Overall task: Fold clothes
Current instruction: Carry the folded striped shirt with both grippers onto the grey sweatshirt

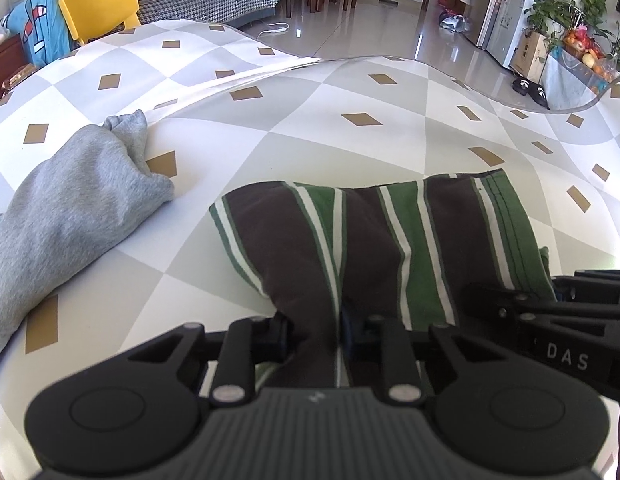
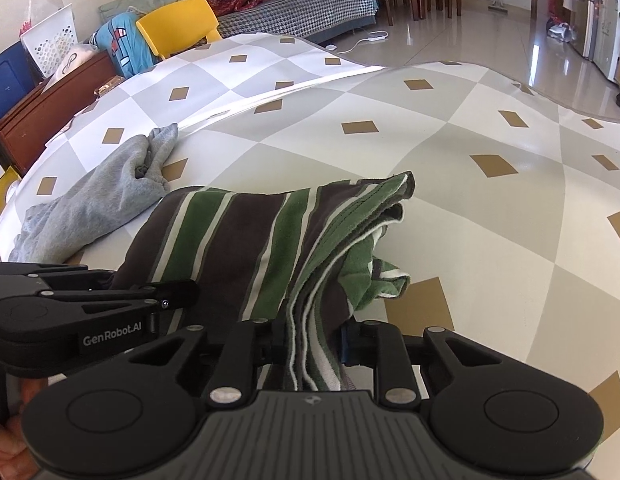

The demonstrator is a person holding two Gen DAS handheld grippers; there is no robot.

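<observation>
Left wrist view: the left tongs [image 1: 314, 334] are closed almost all the way on the near edge of the striped shirt [image 1: 373, 240], the brown and green cloth bunched up between the pads. The shirt lies folded into a thick block on the worktop [image 1: 294, 148], which has a grey and white diamond-pattern cover. A grey sweatshirt [image 1: 70, 204] lies to the left, near the shirt but not touching it. The other tongs show at the right edge, beside the same near edge of the shirt.

Right wrist view: the right tongs [image 2: 314, 344] are likewise nearly shut, pinching several stacked layers at the shirt's near right corner; white and green hems stick up between the pads. On the shirt's right side the layers fan out loosely, and a green flap hangs lower than the rest. The left tongs show at the left, level with these.

By the look of it, both grips are set for the next fold or for lifting the bundle. To do it well, both hands should rise together and keep the near edge taut between them, so the block does not sag in the middle. The right grip needs to hold every layer; the loose flap on that side could slip out and spoil the fold. Carry the edge straight over to the far edge, then lower it flat before letting go.
</observation>
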